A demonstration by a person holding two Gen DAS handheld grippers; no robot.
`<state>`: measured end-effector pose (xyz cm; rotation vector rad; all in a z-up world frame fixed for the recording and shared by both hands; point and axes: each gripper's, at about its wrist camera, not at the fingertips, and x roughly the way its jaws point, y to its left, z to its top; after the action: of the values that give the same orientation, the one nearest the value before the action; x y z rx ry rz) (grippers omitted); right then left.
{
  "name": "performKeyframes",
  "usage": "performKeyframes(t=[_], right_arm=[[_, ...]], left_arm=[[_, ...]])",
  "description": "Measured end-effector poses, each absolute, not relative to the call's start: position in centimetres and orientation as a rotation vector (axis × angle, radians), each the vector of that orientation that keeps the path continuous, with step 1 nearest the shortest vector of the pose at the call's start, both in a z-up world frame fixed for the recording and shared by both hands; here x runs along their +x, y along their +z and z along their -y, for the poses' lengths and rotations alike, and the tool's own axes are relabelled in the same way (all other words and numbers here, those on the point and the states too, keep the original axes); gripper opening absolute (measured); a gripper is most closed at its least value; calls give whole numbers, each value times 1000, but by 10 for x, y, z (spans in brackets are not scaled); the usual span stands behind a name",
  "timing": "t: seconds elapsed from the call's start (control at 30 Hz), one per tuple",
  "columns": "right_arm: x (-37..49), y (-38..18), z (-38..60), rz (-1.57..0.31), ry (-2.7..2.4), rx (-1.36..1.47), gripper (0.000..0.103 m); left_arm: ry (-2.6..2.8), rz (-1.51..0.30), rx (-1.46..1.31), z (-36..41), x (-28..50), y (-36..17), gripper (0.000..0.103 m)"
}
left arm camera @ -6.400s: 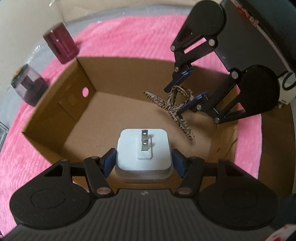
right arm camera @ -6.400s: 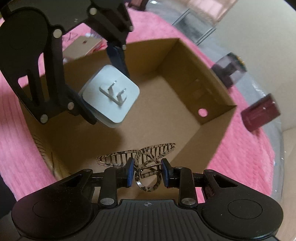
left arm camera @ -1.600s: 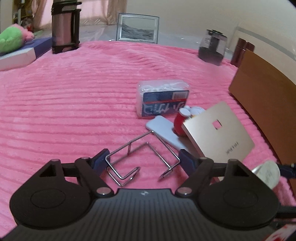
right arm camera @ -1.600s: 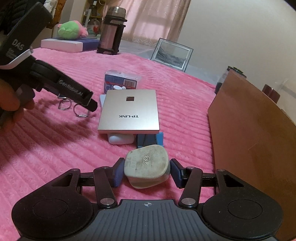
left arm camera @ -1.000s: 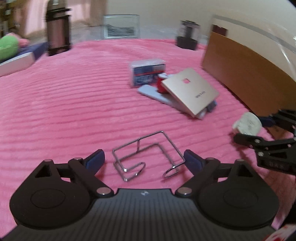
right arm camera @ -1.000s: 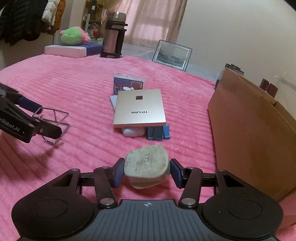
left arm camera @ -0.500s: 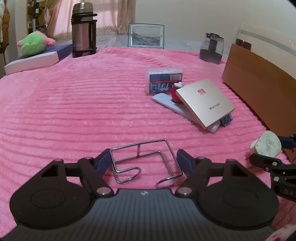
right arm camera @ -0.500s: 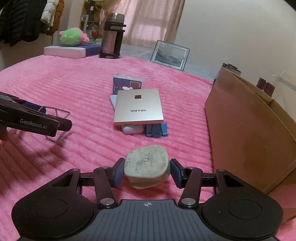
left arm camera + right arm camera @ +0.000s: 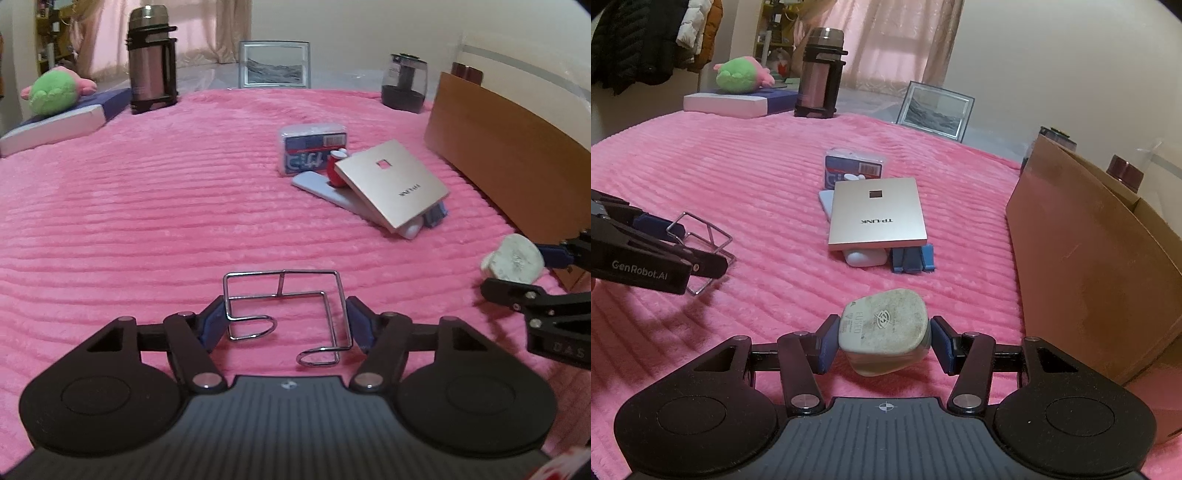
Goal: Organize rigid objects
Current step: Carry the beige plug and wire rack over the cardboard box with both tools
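Your left tongs [image 9: 286, 320] clamp the wire rack [image 9: 286, 310], your right tongs [image 9: 882, 345] clamp the fused plug [image 9: 884, 326]; neither is boxed yet, and the cardboard box [image 9: 1089, 258] waits at three o'clock.

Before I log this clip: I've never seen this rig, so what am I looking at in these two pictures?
No robot: a person holds a two-finger gripper in each hand, each with a fisheye camera looking along its fingers. The left view shows the left gripper closed on a wire rack. The right view shows the right gripper closed on a plug. On the pink blanket lie a TP-Link box atop small items, a tissue pack behind it, and a cardboard box to the right.
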<state>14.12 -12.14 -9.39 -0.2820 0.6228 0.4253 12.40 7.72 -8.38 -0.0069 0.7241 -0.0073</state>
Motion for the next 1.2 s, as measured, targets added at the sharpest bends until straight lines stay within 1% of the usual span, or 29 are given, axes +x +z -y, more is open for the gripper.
performKeyframes(t=[0.27, 0.57, 1.2], right_arm=[[140, -93, 121, -623, 423, -284, 49], [137, -89, 122, -614, 421, -276, 49], [86, -36, 151, -516, 405, -236, 49]], left_arm=[[32, -700, 58, -73, 130, -82, 66], [-1, -707, 45, -77, 126, -77, 64], [-96, -643, 38, -42, 76, -14, 64]])
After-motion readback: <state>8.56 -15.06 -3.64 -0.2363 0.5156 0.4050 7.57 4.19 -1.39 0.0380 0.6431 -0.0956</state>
